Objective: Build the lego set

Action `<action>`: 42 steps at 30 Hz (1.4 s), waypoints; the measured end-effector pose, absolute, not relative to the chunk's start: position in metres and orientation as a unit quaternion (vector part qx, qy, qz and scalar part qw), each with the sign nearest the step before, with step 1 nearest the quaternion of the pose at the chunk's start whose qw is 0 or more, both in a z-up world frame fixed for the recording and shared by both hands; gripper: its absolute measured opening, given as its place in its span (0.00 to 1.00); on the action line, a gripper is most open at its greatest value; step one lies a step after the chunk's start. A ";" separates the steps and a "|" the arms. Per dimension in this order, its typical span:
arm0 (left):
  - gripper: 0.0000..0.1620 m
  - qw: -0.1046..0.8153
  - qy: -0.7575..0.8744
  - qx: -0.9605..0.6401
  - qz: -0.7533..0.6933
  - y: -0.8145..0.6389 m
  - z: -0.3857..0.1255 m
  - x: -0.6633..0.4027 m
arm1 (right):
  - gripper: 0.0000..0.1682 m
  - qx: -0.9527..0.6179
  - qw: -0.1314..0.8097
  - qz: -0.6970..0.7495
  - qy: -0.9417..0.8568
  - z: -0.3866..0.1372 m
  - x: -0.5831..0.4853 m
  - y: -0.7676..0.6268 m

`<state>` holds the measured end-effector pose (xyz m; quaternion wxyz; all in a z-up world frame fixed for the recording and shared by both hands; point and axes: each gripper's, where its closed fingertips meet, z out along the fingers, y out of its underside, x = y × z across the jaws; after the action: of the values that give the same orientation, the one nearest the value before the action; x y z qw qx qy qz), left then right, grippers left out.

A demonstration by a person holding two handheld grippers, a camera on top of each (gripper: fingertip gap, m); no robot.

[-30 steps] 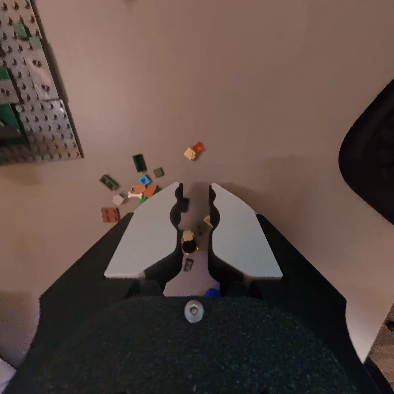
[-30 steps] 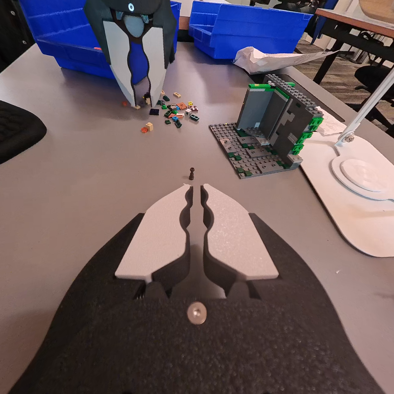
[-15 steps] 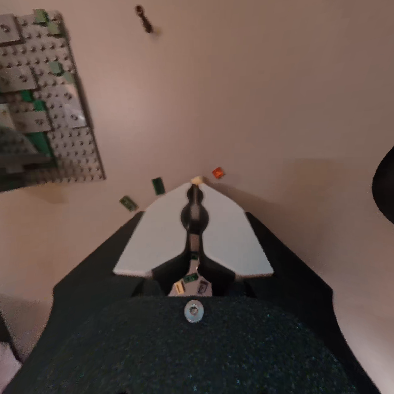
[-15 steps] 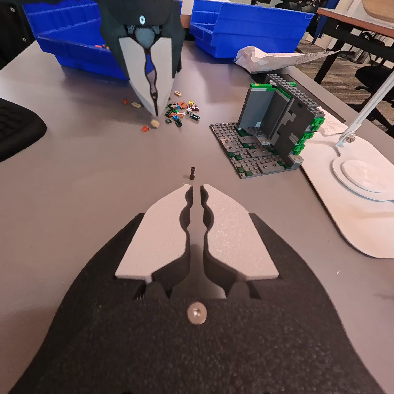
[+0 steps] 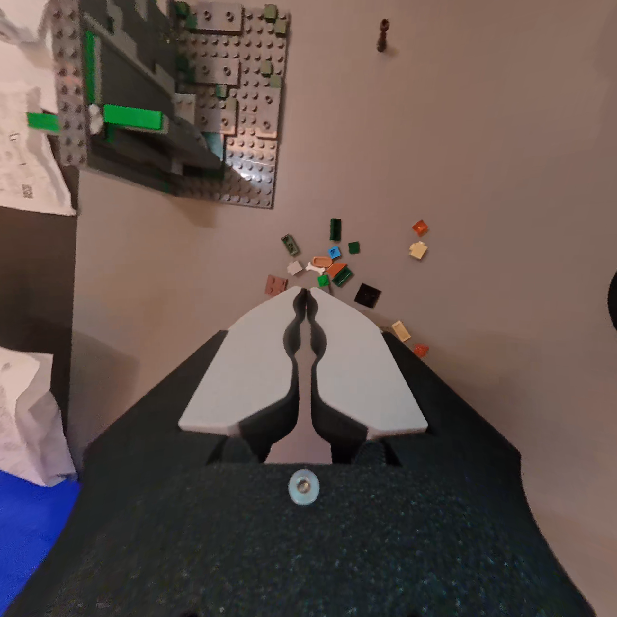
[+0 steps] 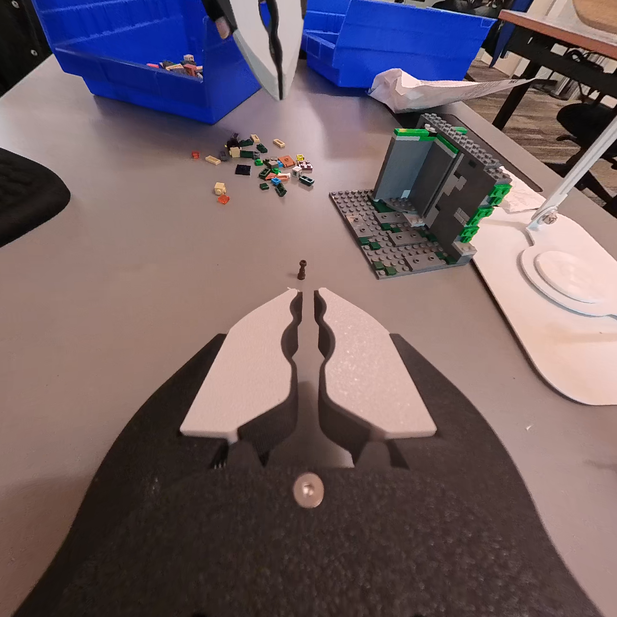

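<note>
The grey lego build (image 6: 417,213), a baseplate with dark walls and green trim, stands right of centre; it also shows in the left wrist view (image 5: 233,100). A pile of small loose pieces (image 6: 267,167) lies on the table, seen from above in the left wrist view (image 5: 327,263). A tan piece (image 6: 219,188) and a red piece (image 6: 223,199) lie apart from the pile. A small dark brown post (image 6: 302,269) stands just ahead of my right gripper (image 6: 307,292), which is narrowly open and empty. My left gripper (image 5: 305,293) is shut, raised above the pile, with nothing visible in it.
Two blue bins (image 6: 150,66) (image 6: 384,43) stand at the back, the left one holding pieces. Crumpled paper (image 6: 417,90) lies behind the build. A white lamp base (image 6: 567,300) is at the right. A black pad (image 6: 26,197) is at the left edge. There is about 20 cm between the tips of the two grippers.
My left gripper went from open over the pile to shut, then lifted up and back from the table. The tan piece stays on the table. The right gripper has not moved.
</note>
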<state>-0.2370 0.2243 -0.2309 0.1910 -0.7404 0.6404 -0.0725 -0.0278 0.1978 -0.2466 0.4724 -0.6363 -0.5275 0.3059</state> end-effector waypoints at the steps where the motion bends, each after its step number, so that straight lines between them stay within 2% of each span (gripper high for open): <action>1: 0.00 0.193 0.636 -0.744 -0.069 0.227 -0.230 -0.240 | 0.04 -0.636 0.472 0.306 -0.527 -0.247 -0.028 0.198; 5: 0.00 0.200 0.614 -0.762 -0.055 0.238 -0.230 -0.255 | 0.04 -0.637 0.472 0.308 -0.527 -0.246 -0.028 0.198; 18: 0.13 0.153 0.625 -0.763 -0.065 0.240 -0.269 -0.266 | 0.04 -0.637 0.469 0.306 -0.529 -0.248 -0.028 0.198; 28: 0.10 0.093 0.661 -0.741 -0.070 0.234 -0.292 -0.249 | 0.04 -0.638 0.469 0.310 -0.527 -0.247 -0.028 0.198; 37: 0.08 0.079 0.657 -0.746 -0.076 0.230 -0.295 -0.251 | 0.04 -0.637 0.468 0.307 -0.529 -0.248 -0.028 0.198; 42: 0.10 0.077 0.654 -0.749 -0.076 0.229 -0.295 -0.252 | 0.04 -0.637 0.468 0.305 -0.531 -0.248 -0.028 0.197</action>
<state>-0.2518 0.2287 -0.2947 0.0772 -0.7489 0.6537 -0.0760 -0.0284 0.1972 -0.2480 0.4681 -0.6370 -0.5310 0.3052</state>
